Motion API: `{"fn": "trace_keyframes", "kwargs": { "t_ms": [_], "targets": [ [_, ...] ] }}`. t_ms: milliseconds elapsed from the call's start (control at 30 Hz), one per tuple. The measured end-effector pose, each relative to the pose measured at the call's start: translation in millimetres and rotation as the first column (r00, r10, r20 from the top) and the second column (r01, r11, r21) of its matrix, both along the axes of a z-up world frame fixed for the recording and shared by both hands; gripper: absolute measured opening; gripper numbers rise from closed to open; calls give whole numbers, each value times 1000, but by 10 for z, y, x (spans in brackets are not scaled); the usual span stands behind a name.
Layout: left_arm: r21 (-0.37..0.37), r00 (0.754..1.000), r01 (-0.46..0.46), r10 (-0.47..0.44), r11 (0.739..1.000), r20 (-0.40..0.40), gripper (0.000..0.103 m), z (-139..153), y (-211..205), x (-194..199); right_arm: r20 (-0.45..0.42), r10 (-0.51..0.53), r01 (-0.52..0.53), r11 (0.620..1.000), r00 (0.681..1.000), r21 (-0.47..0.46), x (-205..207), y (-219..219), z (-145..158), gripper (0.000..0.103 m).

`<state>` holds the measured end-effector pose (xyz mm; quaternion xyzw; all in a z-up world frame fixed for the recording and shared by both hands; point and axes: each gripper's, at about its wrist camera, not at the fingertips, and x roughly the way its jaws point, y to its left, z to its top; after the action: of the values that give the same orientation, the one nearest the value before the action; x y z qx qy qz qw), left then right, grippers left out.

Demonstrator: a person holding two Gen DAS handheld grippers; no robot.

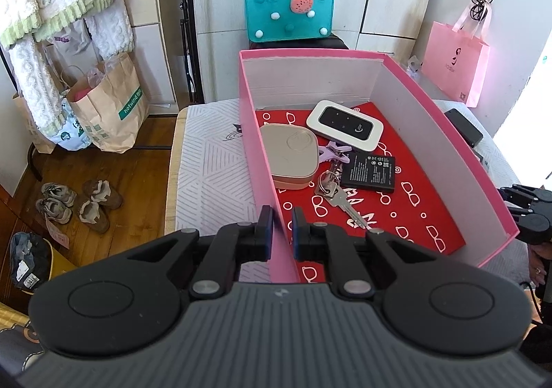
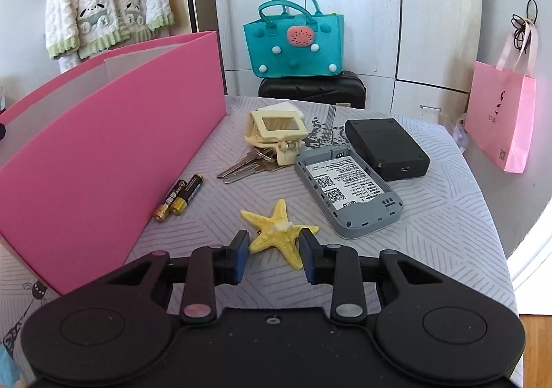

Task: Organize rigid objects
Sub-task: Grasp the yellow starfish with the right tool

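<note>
A pale yellow starfish [image 2: 277, 236] lies on the grey patterned bed cover [image 2: 431, 232], just outside the right wall of a tall pink box [image 2: 114, 146]. The right gripper [image 2: 274, 251] sits low over it, its jaws on either side of the starfish's arms. The right pad looks to touch an arm tip, but I cannot tell whether the left pad presses, so a firm grip is not certain.

Beside the starfish, against the box wall, lie two AA batteries [image 2: 179, 196]. Further back are a bunch of keys [image 2: 241, 165] on a cream clip-like holder [image 2: 277, 132], a grey device shell [image 2: 348, 189] lying open side up with printed labels showing, and a black box-shaped unit [image 2: 386, 148] touching its far edge.

The left gripper [image 1: 280, 232] has its jaws closed on the box's near left wall, one pad outside and one inside. Inside the box, on a red lining [image 1: 407, 215] printed with white spectacles, lie a beige rounded case [image 1: 288, 155], a white and black pocket router [image 1: 345, 124], a purple clip [image 1: 333, 150], a flat black battery [image 1: 372, 171] and a key on a ring [image 1: 339, 201].

Behind the bed stand a teal felt handbag [image 2: 293, 43] on a black case [image 2: 310, 89] and a pink paper bag [image 2: 500, 119] hanging at the right.
</note>
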<state>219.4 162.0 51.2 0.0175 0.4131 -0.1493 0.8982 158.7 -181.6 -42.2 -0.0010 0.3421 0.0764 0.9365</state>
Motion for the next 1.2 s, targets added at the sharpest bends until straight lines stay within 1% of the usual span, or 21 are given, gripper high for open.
{"fn": "trace_keyframes", "kwargs": {
  "t_ms": [100, 267, 300, 333, 400, 500, 533, 600, 633, 667, 700, 1000, 1200],
  "targets": [
    [-6, 1000, -2, 2, 1000, -1, 10, 7, 10, 5, -1, 5, -5, 1000, 1000, -7, 3, 22, 2, 36],
    [2, 1000, 4, -4, 1000, -1, 10, 11, 8, 0, -13, 24, -25, 999, 1000, -47, 19, 81, 23, 37],
    [2, 1000, 5, -5, 1000, -1, 10, 11, 6, -1, -22, 20, -21, 999, 1000, -47, 31, 87, 33, 38],
    [3, 1000, 6, -6, 1000, -1, 10, 11, 5, -3, -27, 15, -17, 999, 1000, -43, 44, 89, 37, 45],
    [1, 1000, 7, -7, 1000, -1, 10, 8, 4, -5, -24, 8, -9, 1000, 1000, -26, 69, 94, 22, 51],
    [0, 1000, 6, -6, 1000, 0, 10, 5, 0, -8, 1, -2, 2, 1000, 1000, -19, 101, 108, -15, 53],
    [0, 1000, 6, -6, 1000, 0, 10, 5, 2, -8, 10, -3, 3, 1000, 1000, -19, 108, 118, -24, 49],
    [-1, 1000, 6, -6, 1000, -1, 10, 6, 5, -7, 22, 4, -4, 1000, 1000, -23, 114, 127, -28, 48],
    [-1, 1000, 6, -6, 1000, -2, 10, 5, 3, -9, 34, 8, -7, 1000, 999, -25, 108, 126, -20, 43],
    [-1, 1000, 7, -7, 1000, -2, 10, 5, 2, -9, 53, 17, -15, 999, 998, -36, 93, 132, -4, 30],
    [0, 1000, 7, -7, 1000, -2, 10, 6, 2, -8, 60, 26, -23, 999, 998, -45, 87, 136, 7, 29],
    [2, 1000, 10, -10, 1000, -2, 10, 1, -7, -11, 36, 49, -48, 999, 998, -19, 50, 95, 73, 28],
    [5, 1000, 12, -12, 1000, -2, 10, 2, -2, -12, 57, 59, -58, 998, 997, -31, -30, 113, 194, 28]
  ]
}}
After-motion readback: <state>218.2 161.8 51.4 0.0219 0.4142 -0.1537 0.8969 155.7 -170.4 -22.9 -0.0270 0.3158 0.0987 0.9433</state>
